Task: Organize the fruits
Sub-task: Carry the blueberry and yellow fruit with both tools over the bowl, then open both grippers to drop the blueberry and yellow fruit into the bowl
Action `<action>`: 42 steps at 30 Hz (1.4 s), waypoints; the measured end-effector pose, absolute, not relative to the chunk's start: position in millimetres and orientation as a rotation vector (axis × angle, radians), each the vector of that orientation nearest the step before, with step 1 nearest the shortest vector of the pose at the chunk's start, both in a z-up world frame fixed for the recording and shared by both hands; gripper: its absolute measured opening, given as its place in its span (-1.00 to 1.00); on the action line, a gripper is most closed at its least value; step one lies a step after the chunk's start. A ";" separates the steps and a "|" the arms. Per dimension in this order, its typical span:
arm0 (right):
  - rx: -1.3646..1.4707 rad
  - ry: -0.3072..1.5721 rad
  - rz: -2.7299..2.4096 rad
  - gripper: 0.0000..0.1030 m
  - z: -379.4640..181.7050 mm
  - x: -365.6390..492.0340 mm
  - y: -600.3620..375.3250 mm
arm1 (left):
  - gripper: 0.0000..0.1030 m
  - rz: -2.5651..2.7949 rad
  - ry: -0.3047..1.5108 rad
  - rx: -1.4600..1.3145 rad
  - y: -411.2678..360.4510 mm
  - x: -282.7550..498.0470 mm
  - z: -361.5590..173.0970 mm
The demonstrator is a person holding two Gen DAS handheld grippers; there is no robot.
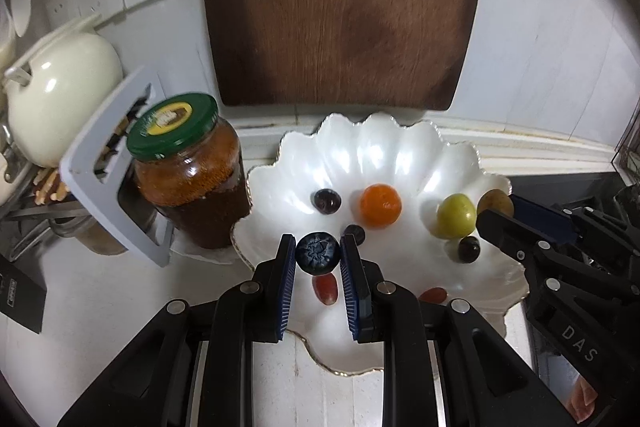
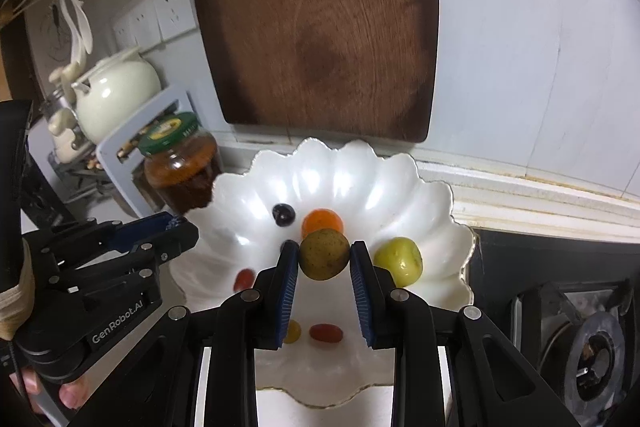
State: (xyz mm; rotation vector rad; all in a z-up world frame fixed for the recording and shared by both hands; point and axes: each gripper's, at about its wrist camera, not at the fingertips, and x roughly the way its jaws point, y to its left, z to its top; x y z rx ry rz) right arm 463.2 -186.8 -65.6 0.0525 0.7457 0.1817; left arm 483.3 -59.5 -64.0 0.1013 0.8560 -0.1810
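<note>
Pearly white, the scalloped dish (image 1: 400,155) sits on the worktop before a leaning wooden cutting board (image 1: 340,7); in the left wrist view the left claw (image 1: 318,254) pinches a blueberry (image 1: 317,253) above the dish, over a small orange fruit (image 1: 380,206), a green fruit (image 1: 456,215) and a red grape tomato (image 1: 325,289). In the right wrist view the right claw (image 2: 324,255) grips a speckled brownish-yellow fruit (image 2: 324,254) above the same dish, with a green-lidded jar (image 2: 180,167) beside the dish.

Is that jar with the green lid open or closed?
Closed. The green lid sits flat on top of the jar, covering its whole mouth in both views. Whether it is screwed tight, the pictures cannot show.
</note>
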 end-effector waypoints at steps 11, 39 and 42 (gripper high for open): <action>0.057 0.831 0.167 -0.45 -91.5 481.5 -192.5 | -0.55 -0.175 0.940 0.124 -67.8 506.2 -91.0; 0.072 0.710 0.044 0.22 -63.0 417.0 -204.2 | 0.86 -0.007 0.711 0.231 -48.2 440.7 -34.3; 0.079 0.654 0.025 0.38 -49.9 393.9 -203.3 | 0.91 -0.016 0.664 0.224 -46.3 420.8 -23.5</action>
